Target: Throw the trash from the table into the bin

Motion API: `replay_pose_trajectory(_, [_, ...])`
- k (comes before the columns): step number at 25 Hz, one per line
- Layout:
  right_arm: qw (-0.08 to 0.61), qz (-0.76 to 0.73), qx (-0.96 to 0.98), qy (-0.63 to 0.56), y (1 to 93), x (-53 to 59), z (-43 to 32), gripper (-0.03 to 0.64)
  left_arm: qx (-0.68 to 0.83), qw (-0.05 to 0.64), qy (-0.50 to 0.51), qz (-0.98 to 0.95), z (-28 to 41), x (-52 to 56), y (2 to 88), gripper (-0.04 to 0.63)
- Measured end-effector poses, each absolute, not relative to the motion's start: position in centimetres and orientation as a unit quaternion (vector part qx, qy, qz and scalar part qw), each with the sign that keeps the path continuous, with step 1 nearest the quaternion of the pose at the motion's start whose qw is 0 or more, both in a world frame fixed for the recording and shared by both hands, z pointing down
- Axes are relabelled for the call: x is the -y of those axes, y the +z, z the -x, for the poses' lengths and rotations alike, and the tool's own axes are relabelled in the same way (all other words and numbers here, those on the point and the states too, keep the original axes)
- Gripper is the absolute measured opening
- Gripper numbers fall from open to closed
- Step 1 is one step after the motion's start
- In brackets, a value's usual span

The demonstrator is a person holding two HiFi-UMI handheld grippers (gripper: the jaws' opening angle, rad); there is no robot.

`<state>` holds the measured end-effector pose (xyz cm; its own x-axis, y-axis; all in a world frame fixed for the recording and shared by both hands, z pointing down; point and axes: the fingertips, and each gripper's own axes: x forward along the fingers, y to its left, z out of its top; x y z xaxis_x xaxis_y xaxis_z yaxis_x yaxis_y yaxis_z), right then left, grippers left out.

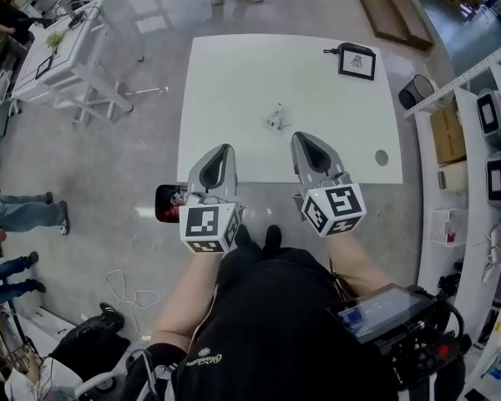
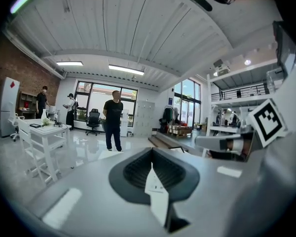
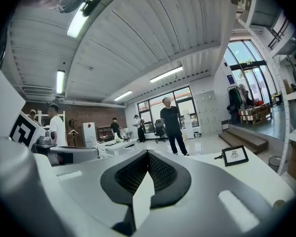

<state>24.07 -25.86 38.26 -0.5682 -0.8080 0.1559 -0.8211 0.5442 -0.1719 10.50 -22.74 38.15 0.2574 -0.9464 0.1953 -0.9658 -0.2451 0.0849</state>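
1. A red and black container (image 1: pixel 167 204) stands on the floor, just off the near left corner of the white table (image 1: pixel 234 82).
2. The left gripper (image 1: pixel 225 149) reaches over the table's near edge, with its jaws pressed together and nothing between them.
3. A small crumpled piece of trash (image 1: pixel 276 120) lies near the middle of the table, just beyond the two gripper tips.
4. The right gripper (image 1: pixel 301 138) is beside the left one, with its jaws also closed and empty.
5. A framed picture (image 1: pixel 356 61) lies at the far right corner.
6. A dark mesh bin (image 1: pixel 415 91) stands on the floor past the table's right edge.

Head view above table (image 1: pixel 234 82), gripper views level
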Motion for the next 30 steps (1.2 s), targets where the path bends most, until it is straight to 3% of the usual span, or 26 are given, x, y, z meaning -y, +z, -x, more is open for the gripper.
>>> replay_pose_trajectory(18, [0.091, -0.463, 0.866, 0.169, 47.3, 34.1, -22.2, 0.014, 0.59, 0.163, 0.092, -0.785, -10.7, 31.2, 46.4, 0.008])
replay_pose_trajectory(24, [0.24, -0.413, 0.854, 0.207, 59.2, 38.5, -20.3, 0.321, 0.593, 0.181, 0.116, -0.776, -11.0, 32.9, 49.9, 0.009])
replay_pose_trajectory(27, [0.321, -0.39, 0.837, 0.208, 63.2, 40.6, -20.4, 0.401, 0.59, 0.184, 0.117, -0.777, -11.0, 33.0, 50.1, 0.008])
replay_pose_trajectory(30, [0.382, -0.361, 0.822, 0.22, 66.0, 41.9, -20.8, 0.422, 0.592, 0.188, 0.117, -0.775, -10.5, 33.0, 50.6, 0.009])
